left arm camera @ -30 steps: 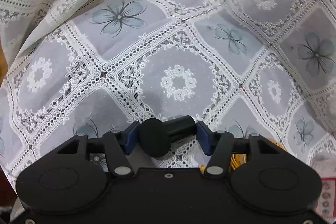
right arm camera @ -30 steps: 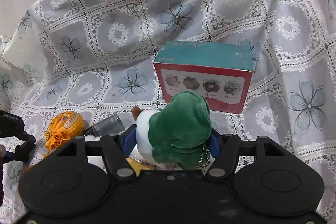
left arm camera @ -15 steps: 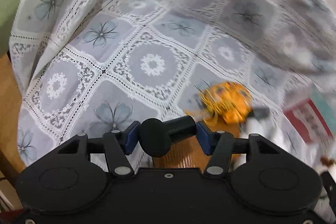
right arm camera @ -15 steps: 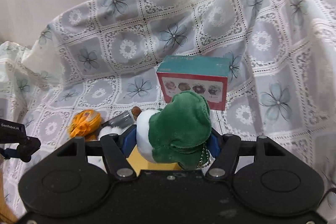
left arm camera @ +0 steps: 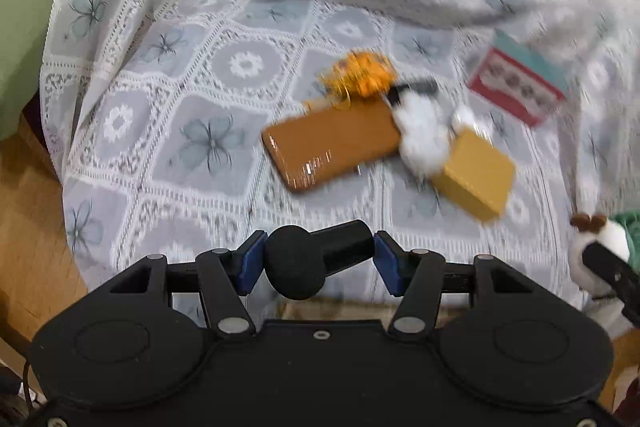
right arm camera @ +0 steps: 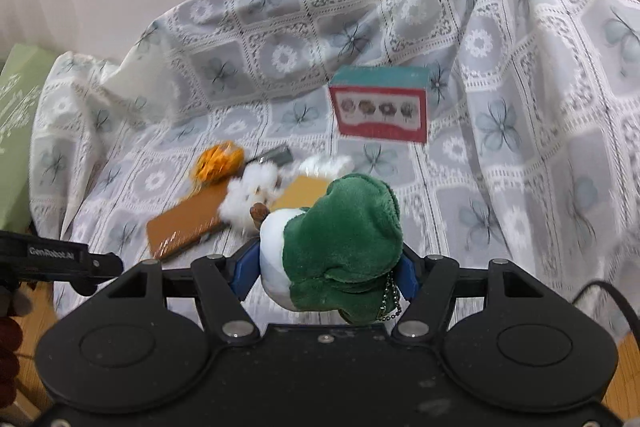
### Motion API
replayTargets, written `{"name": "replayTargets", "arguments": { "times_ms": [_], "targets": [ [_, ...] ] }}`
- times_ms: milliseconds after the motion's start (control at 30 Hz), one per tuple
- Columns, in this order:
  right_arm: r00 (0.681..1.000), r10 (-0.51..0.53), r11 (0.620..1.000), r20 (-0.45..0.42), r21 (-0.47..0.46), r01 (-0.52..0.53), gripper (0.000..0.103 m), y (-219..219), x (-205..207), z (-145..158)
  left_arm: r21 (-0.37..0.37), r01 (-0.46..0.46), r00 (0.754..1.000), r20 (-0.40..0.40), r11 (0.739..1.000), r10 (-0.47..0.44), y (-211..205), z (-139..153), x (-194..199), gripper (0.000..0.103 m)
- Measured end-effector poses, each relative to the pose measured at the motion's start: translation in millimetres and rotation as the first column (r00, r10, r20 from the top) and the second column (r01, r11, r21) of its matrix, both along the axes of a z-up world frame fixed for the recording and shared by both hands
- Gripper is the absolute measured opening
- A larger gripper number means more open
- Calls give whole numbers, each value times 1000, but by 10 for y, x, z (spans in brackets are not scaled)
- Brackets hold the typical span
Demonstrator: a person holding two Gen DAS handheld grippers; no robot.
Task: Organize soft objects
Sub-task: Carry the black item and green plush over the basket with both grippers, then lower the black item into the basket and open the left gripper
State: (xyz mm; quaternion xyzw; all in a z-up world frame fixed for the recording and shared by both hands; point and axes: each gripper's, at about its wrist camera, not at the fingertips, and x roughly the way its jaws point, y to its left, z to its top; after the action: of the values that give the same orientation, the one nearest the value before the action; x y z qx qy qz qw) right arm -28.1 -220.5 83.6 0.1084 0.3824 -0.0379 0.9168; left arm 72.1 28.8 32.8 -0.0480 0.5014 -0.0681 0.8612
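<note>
My right gripper [right arm camera: 326, 267] is shut on a green and white plush toy [right arm camera: 340, 247], held above the seat's front edge; the toy also shows at the right edge of the left wrist view [left arm camera: 600, 239]. My left gripper [left arm camera: 316, 259] is shut on a black foam-tipped cylinder [left arm camera: 316, 255]. On the lace cloth [right arm camera: 500, 107] lie an orange soft pouch [right arm camera: 218, 161], a white fluffy toy [right arm camera: 250, 191], a brown flat case [right arm camera: 186, 227] and a yellow box [left arm camera: 474, 175].
A teal and red box [right arm camera: 380, 105] stands upright at the back of the cloth. A small dark tube [right arm camera: 276, 155] lies by the pouch. A green cushion [left arm camera: 24, 27] is at the left. Wooden floor [left arm camera: 28, 227] shows below the cloth.
Both grippers have pulled back and up from the cloth, so more of the seat and its objects is in view. Each keeps its hold.
</note>
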Motion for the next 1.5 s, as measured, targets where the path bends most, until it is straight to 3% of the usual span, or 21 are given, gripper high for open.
{"name": "replayTargets", "arguments": {
  "times_ms": [233,467,833,1200,1500],
  "targets": [
    [998,26,1000,-52,-10,-27,65,127,-473,-67,32,101,994,-41,994,-100,-136,-188,-420,55],
    [991,19,1000,-129,15,-17,65,179,-739,-226,45,116,991,-76,992,-113,-167,-365,-649,55],
    [971,100,995,-216,22,-98,65,457,-897,-438,97,101,989,-114,990,-90,-186,-595,-834,55],
    [946,152,988,-286,20,-153,65,597,-916,-603,74,132,975,-191,988,-116,-156,-781,-916,55],
    [934,167,986,-316,29,-166,65,620,-852,-682,73,134,978,-172,988,-119,-174,-754,-875,57]
  ]
}}
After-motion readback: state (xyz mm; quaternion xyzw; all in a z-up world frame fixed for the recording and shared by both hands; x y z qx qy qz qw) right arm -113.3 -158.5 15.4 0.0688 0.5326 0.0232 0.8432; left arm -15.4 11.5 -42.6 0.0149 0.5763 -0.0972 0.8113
